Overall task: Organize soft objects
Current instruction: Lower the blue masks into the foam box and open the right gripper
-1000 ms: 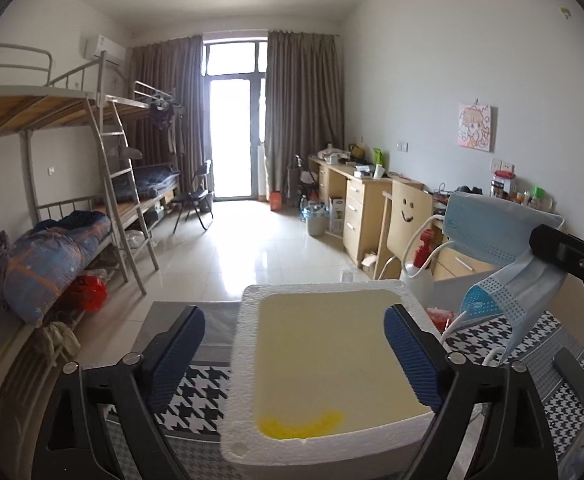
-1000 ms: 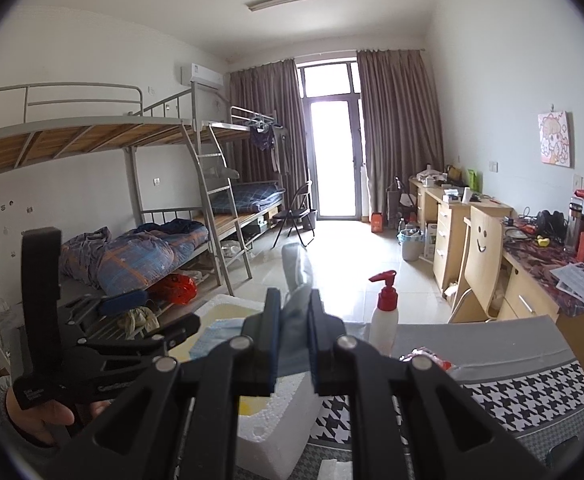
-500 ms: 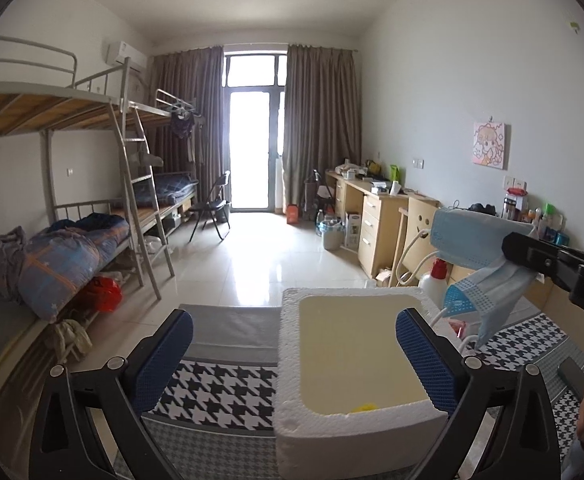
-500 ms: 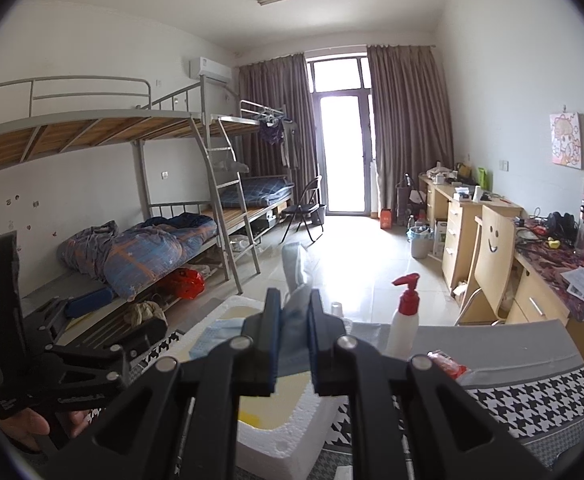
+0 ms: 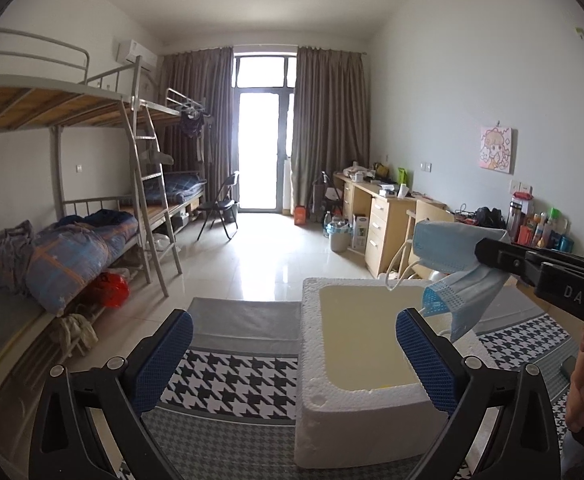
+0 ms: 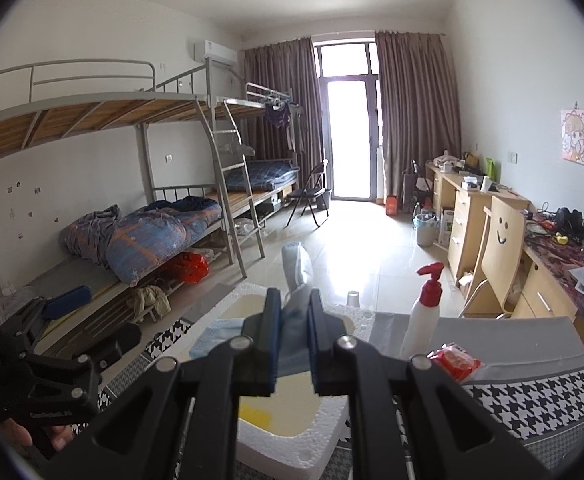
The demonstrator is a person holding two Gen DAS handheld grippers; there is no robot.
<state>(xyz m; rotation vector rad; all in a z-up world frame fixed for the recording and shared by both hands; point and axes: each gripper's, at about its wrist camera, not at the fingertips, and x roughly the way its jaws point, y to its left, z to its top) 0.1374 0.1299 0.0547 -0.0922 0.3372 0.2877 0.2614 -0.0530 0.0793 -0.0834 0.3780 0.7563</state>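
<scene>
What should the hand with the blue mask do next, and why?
Probably lower the mask a little into the foam box. The right hand-held gripper is shut on it, and it hangs just over the box's open top. The left hand-held gripper is open and holds nothing.

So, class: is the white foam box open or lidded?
Open. The foam box shows its bare yellowish inside, no lid on it; the face mask hangs above it.

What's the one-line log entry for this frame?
left gripper: open, empty | right gripper: shut on blue face mask | mask position: above white foam box | box: on houndstooth cloth
</scene>
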